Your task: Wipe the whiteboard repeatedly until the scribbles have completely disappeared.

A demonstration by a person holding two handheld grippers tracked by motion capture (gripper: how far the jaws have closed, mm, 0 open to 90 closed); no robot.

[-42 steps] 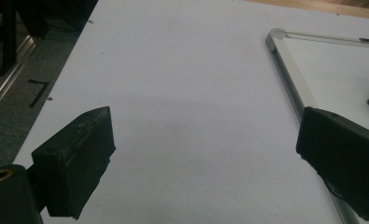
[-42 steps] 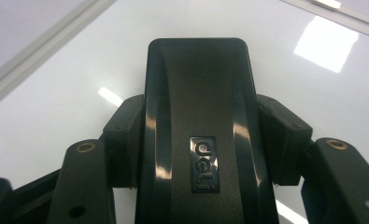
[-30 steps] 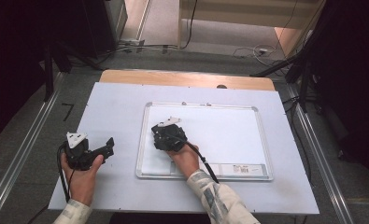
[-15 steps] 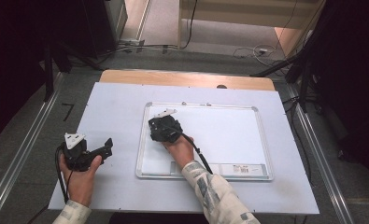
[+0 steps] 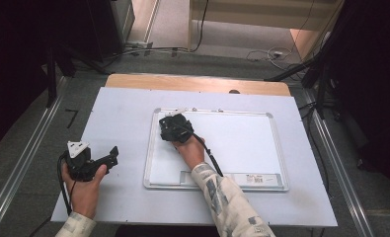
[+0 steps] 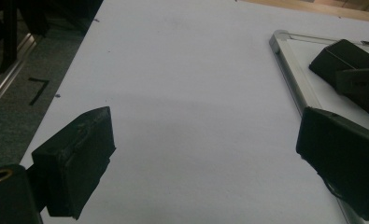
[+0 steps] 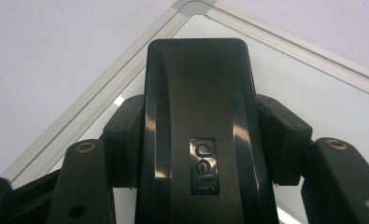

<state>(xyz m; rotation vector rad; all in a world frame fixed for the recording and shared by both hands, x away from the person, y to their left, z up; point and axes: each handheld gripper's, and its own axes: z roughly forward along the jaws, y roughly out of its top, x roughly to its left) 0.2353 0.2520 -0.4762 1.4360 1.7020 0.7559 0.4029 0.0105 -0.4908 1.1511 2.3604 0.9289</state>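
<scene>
- The counter (image 5: 123,108) has a pale, matte white top, with a strip of bare light wood (image 5: 197,82) along its far edge.
- Grey carpet floor (image 5: 29,123) surrounds the counter on both sides.
- Metal rails (image 5: 22,165) run along the floor at the left and at the right (image 5: 338,168).
- A short black tape mark (image 5: 72,117) sits on the carpet at the left.
- Cables (image 5: 261,53) trail across the floor beyond the counter.
- A light wooden piece of furniture (image 5: 261,12) stands at the far end, warmly lit.
- Dark shapes (image 5: 375,74) close off the right and left sides; what they are cannot be made out.
</scene>
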